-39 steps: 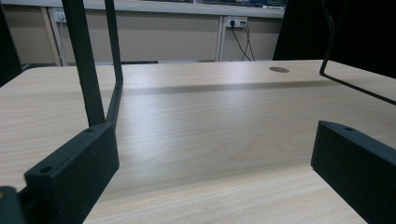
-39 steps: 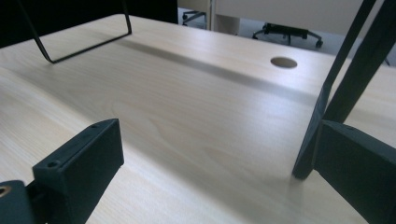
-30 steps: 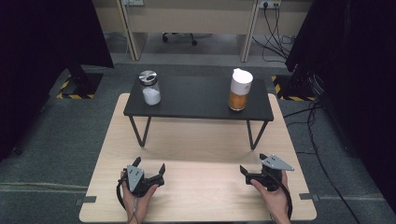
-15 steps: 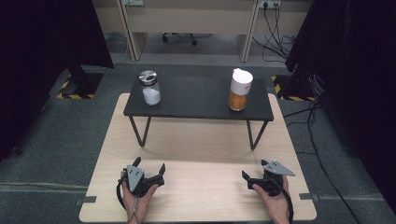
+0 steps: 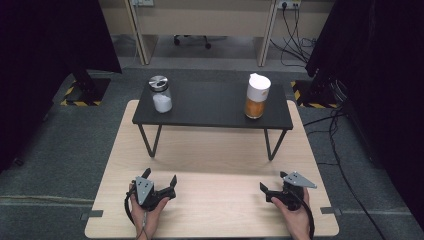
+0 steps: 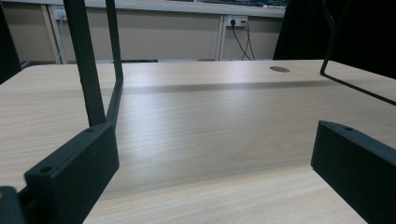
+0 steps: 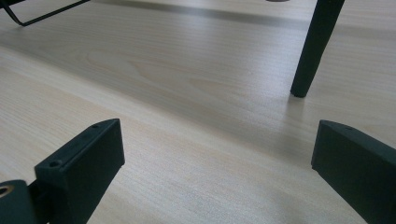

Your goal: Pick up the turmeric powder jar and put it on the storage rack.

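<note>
**Both grippers idle at the near edge; jars up on the stand, out of reach for now**

Left gripper (image 5: 160, 186) rests low on the table (image 5: 220, 155), near edge, jaws spread wide, nothing between them. Its own view confirms: bare wood between the two black jaws, the stand's leg (image 6: 86, 60) rising just ahead.

Right gripper (image 5: 272, 192) likewise down at the near edge, jaws wide apart and empty. In its view, wood grain between the jaws, a stand leg (image 7: 314, 46) ahead and to the side.

The things nearest to them: a jar (image 5: 160, 94) with a metal lid and white contents at the left end of the black stand (image 5: 210, 107); a tumbler (image 5: 257, 96) with a white lid and orange contents at the right end. Both upright, well apart from each other and from the grippers.

Risks, as I judge them:
- Stand is raised on thin legs. A gripper coming up from below could clip the front edge or a leg and jolt both vessels.
- Tumbler is tall and narrow and sits near the stand's front corner. A sideways nudge from one jaw before the other makes contact could tip it off.
- Jar looks like smooth glass. A grip high on the lid may slip or twist.
- Trailing cables could snag on the table edge mid-reach.
</note>
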`<state>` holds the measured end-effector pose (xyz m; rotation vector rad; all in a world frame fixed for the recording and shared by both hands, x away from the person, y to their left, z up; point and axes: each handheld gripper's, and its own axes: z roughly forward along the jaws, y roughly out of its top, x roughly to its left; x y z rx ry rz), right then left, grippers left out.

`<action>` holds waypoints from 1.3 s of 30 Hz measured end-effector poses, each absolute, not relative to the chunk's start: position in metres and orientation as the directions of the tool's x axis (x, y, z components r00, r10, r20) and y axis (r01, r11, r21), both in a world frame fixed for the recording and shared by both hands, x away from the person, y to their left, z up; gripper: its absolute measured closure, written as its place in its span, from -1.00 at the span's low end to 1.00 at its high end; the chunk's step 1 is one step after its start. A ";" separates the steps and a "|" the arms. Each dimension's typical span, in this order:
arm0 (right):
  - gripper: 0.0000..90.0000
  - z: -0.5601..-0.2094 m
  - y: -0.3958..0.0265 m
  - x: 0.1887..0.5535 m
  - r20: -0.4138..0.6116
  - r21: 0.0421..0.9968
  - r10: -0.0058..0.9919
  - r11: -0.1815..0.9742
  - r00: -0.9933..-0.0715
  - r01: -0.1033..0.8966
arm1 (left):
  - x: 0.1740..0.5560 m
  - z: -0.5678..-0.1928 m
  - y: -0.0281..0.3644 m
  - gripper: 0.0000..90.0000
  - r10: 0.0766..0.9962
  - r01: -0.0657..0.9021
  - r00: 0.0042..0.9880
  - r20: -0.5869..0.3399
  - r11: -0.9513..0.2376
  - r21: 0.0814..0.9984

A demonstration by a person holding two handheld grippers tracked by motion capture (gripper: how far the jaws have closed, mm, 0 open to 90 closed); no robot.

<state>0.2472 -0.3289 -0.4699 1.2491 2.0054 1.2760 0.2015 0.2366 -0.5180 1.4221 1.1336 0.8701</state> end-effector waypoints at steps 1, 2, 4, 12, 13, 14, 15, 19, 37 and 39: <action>-0.94 -0.470 -0.329 0.247 0.089 0.878 0.869 0.162 -0.487 0.450 | 0.201 -0.518 0.236 -1.00 0.957 0.177 0.281 -0.071 0.021 0.984; -0.94 -0.470 -0.328 0.247 0.087 0.878 0.869 0.164 -0.488 0.449 | 0.201 -0.518 0.237 -1.00 0.957 0.177 0.281 -0.072 0.022 0.984; -0.94 -0.470 -0.328 0.247 0.083 0.879 0.869 0.167 -0.488 0.447 | 0.202 -0.518 0.237 -1.00 0.957 0.179 0.281 -0.076 0.025 0.984; -0.94 -0.470 -0.329 0.247 0.087 0.879 0.867 0.165 -0.491 0.448 | 0.202 -0.518 0.237 -1.00 0.957 0.180 0.278 -0.079 0.029 0.983; -0.94 -0.470 -0.328 0.247 0.085 0.879 0.867 0.167 -0.491 0.447 | 0.202 -0.518 0.237 -1.00 0.957 0.180 0.278 -0.079 0.029 0.983; -0.94 -0.470 -0.328 0.247 0.083 0.879 0.867 0.169 -0.491 0.446 | 0.202 -0.518 0.237 -1.00 0.957 0.180 0.278 -0.079 0.029 0.983; -0.94 -0.470 -0.328 0.247 0.081 0.879 0.867 0.171 -0.492 0.446 | 0.202 -0.518 0.237 -1.00 0.957 0.180 0.279 -0.078 0.028 0.983; -0.94 -0.469 -0.328 0.247 0.079 0.878 0.867 0.173 -0.492 0.446 | 0.202 -0.518 0.237 -1.00 0.957 0.180 0.280 -0.076 0.026 0.983; -0.94 -0.470 -0.327 0.246 0.073 0.879 0.866 0.178 -0.494 0.442 | 0.202 -0.518 0.237 -1.00 0.957 0.180 0.281 -0.075 0.025 0.983; -0.94 -0.469 -0.327 0.246 0.072 0.879 0.866 0.179 -0.494 0.442 | 0.202 -0.518 0.237 -1.00 0.957 0.179 0.281 -0.076 0.026 0.983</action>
